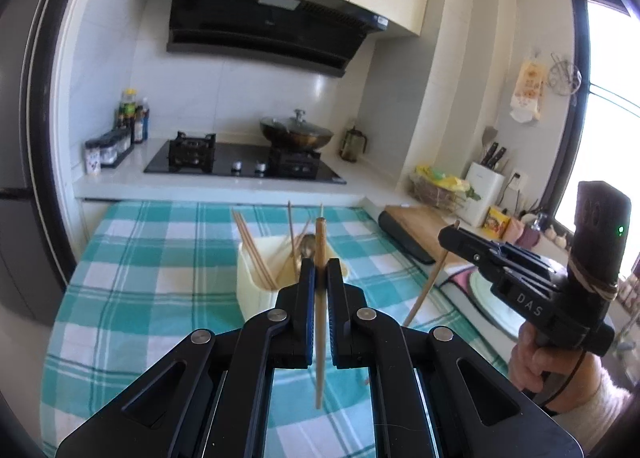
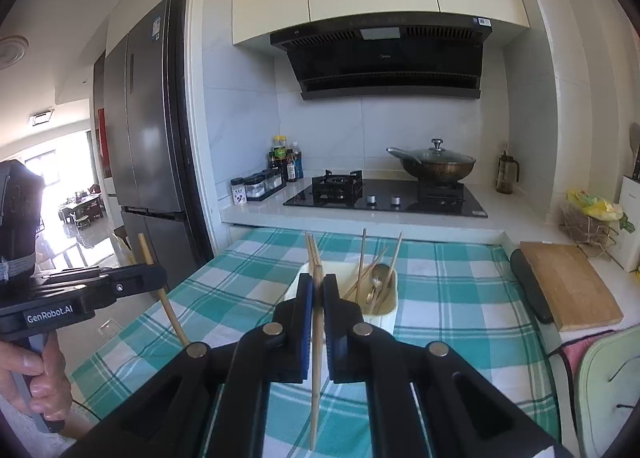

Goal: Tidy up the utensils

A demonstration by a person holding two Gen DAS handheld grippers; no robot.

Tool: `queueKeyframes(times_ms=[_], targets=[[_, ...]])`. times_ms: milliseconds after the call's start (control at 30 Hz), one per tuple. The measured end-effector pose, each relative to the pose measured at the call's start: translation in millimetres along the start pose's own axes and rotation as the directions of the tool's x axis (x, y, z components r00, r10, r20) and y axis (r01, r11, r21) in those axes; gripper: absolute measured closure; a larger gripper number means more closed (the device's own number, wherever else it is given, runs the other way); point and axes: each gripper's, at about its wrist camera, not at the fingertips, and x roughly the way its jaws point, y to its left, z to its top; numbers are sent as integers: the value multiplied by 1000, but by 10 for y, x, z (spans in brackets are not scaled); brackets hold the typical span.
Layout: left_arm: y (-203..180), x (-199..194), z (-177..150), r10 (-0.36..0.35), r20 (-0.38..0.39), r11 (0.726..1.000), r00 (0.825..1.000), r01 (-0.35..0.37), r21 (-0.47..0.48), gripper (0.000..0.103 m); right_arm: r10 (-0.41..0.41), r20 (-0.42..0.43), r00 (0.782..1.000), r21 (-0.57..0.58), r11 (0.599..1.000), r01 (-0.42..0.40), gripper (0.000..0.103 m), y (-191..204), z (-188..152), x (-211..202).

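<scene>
My left gripper (image 1: 320, 270) is shut on a wooden chopstick (image 1: 319, 322) held upright above the checked tablecloth. My right gripper (image 2: 318, 286) is shut on another wooden chopstick (image 2: 316, 370), also upright. A cream utensil holder (image 1: 256, 290) stands ahead on the cloth, with several chopsticks in one side and a metal spoon (image 1: 308, 246) plus more chopsticks in the other. It also shows in the right wrist view (image 2: 388, 310). Each gripper appears in the other's view: the right one (image 1: 450, 236) with its chopstick (image 1: 428, 286), the left one (image 2: 154, 274) with its chopstick (image 2: 168, 306).
A teal checked tablecloth (image 1: 152, 258) covers the table. Behind it is a counter with a gas hob (image 1: 244, 162), a lidded wok (image 1: 298, 132) and bottles (image 1: 132, 114). A wooden cutting board (image 2: 568, 282) lies to the right, a fridge (image 2: 148, 130) to the left.
</scene>
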Motion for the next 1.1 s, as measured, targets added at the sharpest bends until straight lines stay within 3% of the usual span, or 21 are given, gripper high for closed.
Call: queueKeyframes(times_ms=[133,233,300,367,500,600,667,733,767,833,867,900,933,1000,1033,1100], targets=[[-24,48,503,37,141,999,989,-40,12,99,-37,144,989,-26,999,41,98,-41,462,-9],[15,237,734,87,249,996,965,-90,2,99,-70,282,957,-25,996,80,98,-60,735,-1],[54,461,795,120,251,992,961,-125,4,99,-83,348,934,-17,995,95,98,-82,818,92],[136,777,804,136,193,990,972,-137,-7,99,-84,346,934,-14,995,94,98,-123,841,305],[360,1378,713,136,38,990,990,-134,-53,99,-70,224,972,-6,997,73,98,-286,776,945],[529,1749,574,137,-83,986,987,-144,-87,99,-16,49,999,23,1000,15,98,-443,669,1489],[652,1963,454,135,-159,983,978,-152,-102,99,20,-94,995,56,998,-14,98,-521,571,1843],[718,2110,350,148,-215,980,965,-173,-99,99,55,-205,977,91,995,-37,97,-581,472,2125],[745,2158,313,160,-235,977,959,-188,-99,95,71,-246,967,103,994,-47,96,-595,423,2235],[784,2197,249,174,-267,974,948,-206,-98,66,81,-301,950,114,992,-49,95,-612,330,2375],[789,2186,240,186,-265,972,946,-217,-94,38,71,-314,947,116,993,-36,95,-612,313,2398],[784,2136,239,205,-248,969,947,-233,-86,25,67,-313,947,120,992,-30,92,-615,312,2386],[761,2043,252,227,-218,966,949,-248,-76,23,64,-304,951,124,992,-27,87,-617,323,2326],[697,1888,306,239,-189,966,952,-253,-55,19,51,-257,965,126,992,-19,53,-593,419,2137],[631,1764,339,250,-173,965,953,-260,-40,17,45,-219,975,123,992,-18,47,-571,492,1987],[490,1486,373,294,-113,955,949,-297,-10,1,28,-147,989,106,994,-13,39,-544,643,1739]])
